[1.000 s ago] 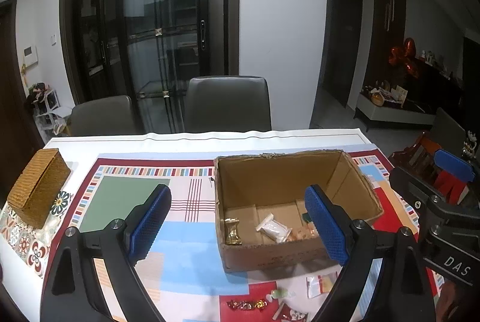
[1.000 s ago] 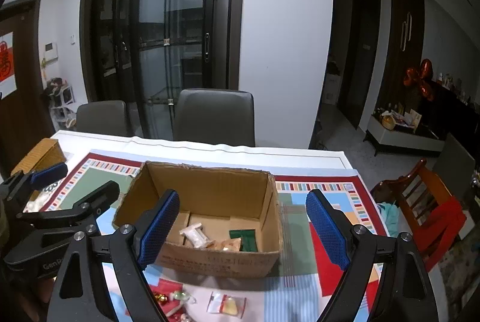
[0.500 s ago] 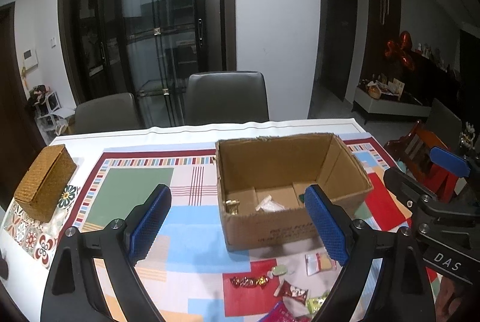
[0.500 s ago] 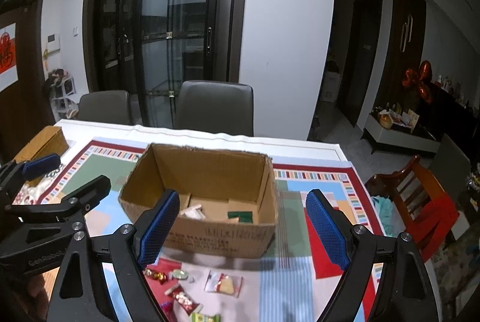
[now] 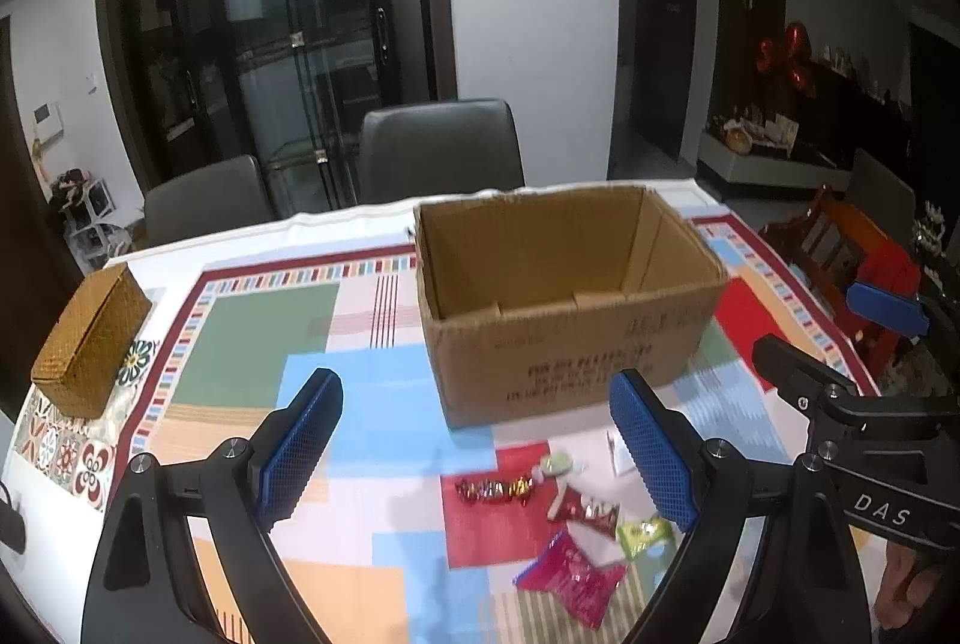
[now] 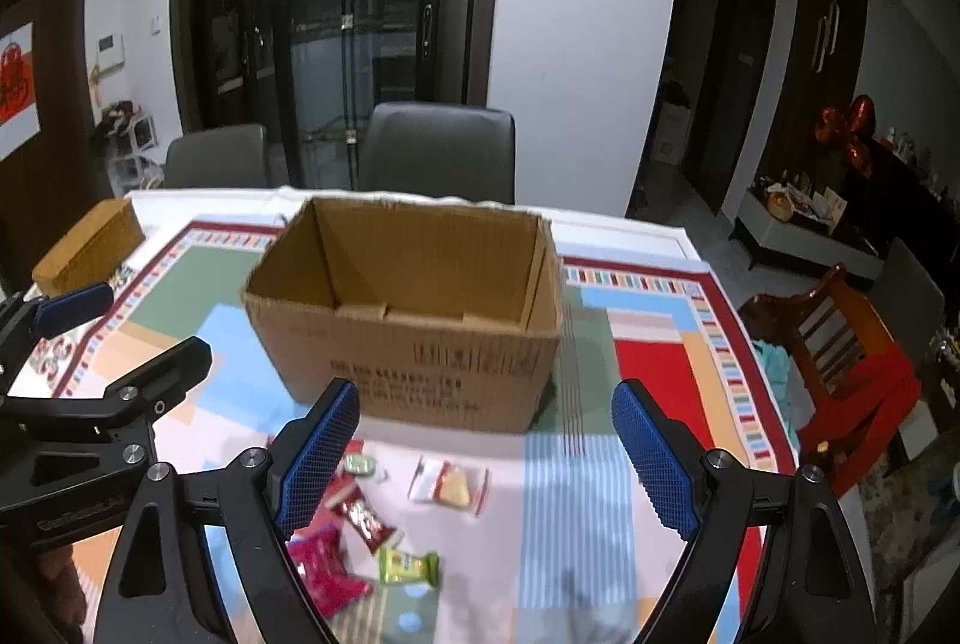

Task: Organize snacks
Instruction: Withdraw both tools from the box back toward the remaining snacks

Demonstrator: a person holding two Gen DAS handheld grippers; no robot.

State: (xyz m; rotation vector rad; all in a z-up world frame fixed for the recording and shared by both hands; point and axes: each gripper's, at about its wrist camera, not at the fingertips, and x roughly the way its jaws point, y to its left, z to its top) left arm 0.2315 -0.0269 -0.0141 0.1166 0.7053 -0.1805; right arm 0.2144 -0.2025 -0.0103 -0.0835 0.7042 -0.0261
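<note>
An open cardboard box (image 5: 564, 302) stands on the patterned tablecloth; it also shows in the right wrist view (image 6: 414, 314). Its inside is hidden from here. Loose snacks lie in front of it: a red-gold candy (image 5: 495, 489), a dark red packet (image 5: 585, 509), a green packet (image 5: 645, 535), a pink packet (image 5: 570, 581). The right wrist view shows a clear cracker packet (image 6: 449, 476), the dark red packet (image 6: 363, 515), the green packet (image 6: 408, 567) and the pink packet (image 6: 321, 569). My left gripper (image 5: 477, 449) and right gripper (image 6: 486, 458) are both open and empty, held above the snacks.
A woven brown box (image 5: 90, 338) sits at the table's left edge. Two grey chairs (image 5: 441, 149) stand behind the table. A red wooden chair (image 6: 846, 362) is at the right. The right gripper's body (image 5: 870, 422) shows at the left view's right side.
Both grippers have pulled back and lower from the box. The box's inside has dropped out of sight and more loose snacks have come into view in front of it.
</note>
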